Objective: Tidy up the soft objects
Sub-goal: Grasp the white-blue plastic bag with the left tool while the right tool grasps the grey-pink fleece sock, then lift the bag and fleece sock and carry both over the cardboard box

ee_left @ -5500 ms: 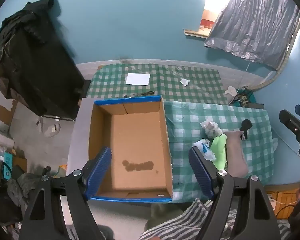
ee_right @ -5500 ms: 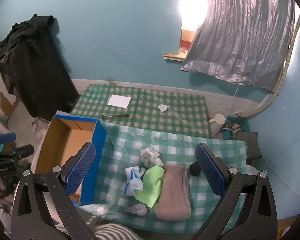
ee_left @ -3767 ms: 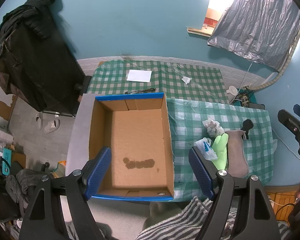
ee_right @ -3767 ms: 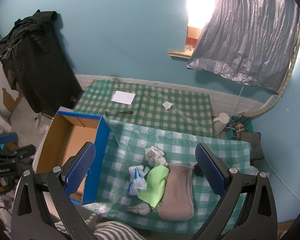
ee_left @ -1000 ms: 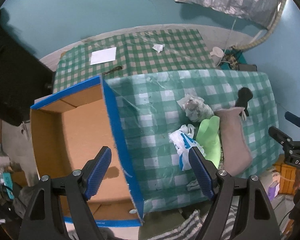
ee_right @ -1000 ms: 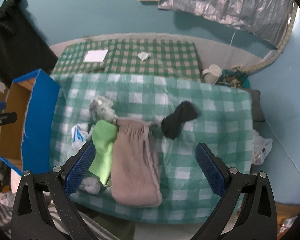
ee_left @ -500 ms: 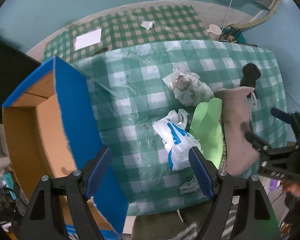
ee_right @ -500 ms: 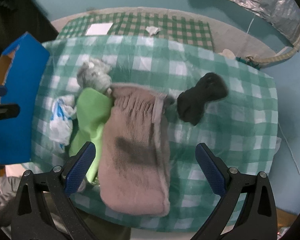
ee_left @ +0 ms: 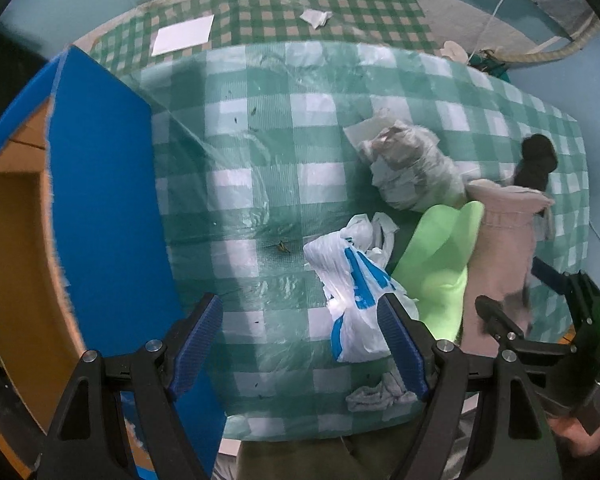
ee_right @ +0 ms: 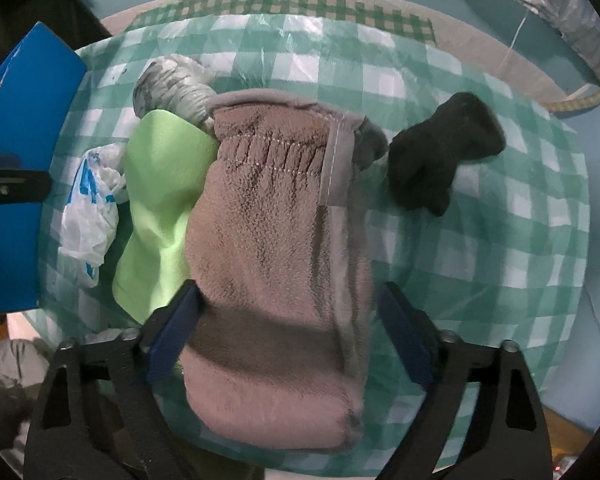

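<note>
the right gripper (ee_right: 288, 320) is pointing down over the pinkish-grey fleece pouch (ee_right: 276, 264), its jaws closing with the lower part of the pouch sitting between them; the blue pads are beside the fabric's edges, the left one looking to be just touching, but not yet pressing it in. the left gripper (ee_left: 300, 344) is hanging with its jaws wide apart and nothing between them, over the checked tablecloth (ee_left: 260, 168), with the white and blue plastic bag (ee_left: 352, 288) just by its right pad.

the pouch is lying on the table, its left edge overlapping the lime green cloth (ee_right: 160, 196), with a crumpled grey wad (ee_right: 172, 84) touching its top corner and a black sock (ee_right: 440, 152) near its right. the blue-walled cardboard box (ee_left: 96, 208), the likely destination, is standing at the table's left end.

the risks from here, as i judge them: the closing pads may be catching the green cloth along with the pouch and dragging it off the front edge, since both are lying close to it. a pinch on only the top fleece layer may be letting the pouch slip or unfold while lifting. the tablecloth's clear plastic cover could also be snagging under a fingertip.
</note>
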A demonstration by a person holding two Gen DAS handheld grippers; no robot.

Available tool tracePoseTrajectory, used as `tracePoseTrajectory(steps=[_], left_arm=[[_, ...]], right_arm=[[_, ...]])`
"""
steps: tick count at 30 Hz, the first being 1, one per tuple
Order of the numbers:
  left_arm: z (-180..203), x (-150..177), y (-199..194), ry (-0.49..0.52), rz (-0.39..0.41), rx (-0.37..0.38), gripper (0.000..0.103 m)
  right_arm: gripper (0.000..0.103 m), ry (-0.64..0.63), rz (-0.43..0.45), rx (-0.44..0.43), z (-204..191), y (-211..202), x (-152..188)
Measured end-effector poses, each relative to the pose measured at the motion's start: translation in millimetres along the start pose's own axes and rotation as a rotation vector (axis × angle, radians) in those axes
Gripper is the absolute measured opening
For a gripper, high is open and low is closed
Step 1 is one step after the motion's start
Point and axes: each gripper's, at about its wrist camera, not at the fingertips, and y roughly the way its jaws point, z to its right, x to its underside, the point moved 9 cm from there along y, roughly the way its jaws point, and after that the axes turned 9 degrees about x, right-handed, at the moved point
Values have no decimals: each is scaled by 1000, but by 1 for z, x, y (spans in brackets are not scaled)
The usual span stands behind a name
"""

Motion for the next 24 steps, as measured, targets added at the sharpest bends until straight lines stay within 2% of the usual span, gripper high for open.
tracePoseTrajectory(steps=[1,4,7,9,11,15,24], left_arm=[[-1,0,4,-7,-7,-1,81],[-5,0,15,-40,-31,0,81],[-4,0,23,-49,-40,12,81],[-4,-1,29,-39,-48,8,81],[-1,-2,35,-40,-52,15,81],[5,-6,44,-54,-66,37,81],[16,-9,68,-66,-91,54,83]], right_arm=[[81,6,-1,-10,1,3,-1],[68,19,9,-57,0,4,2],[51,24,20,-92,1,0,4],[35,35,26,-128,2,-5,4],[28,53,29,-156,6,-11,4],[24,75,37,-188,10,-22,7],[23,109,55,-191,21,-38,20]])
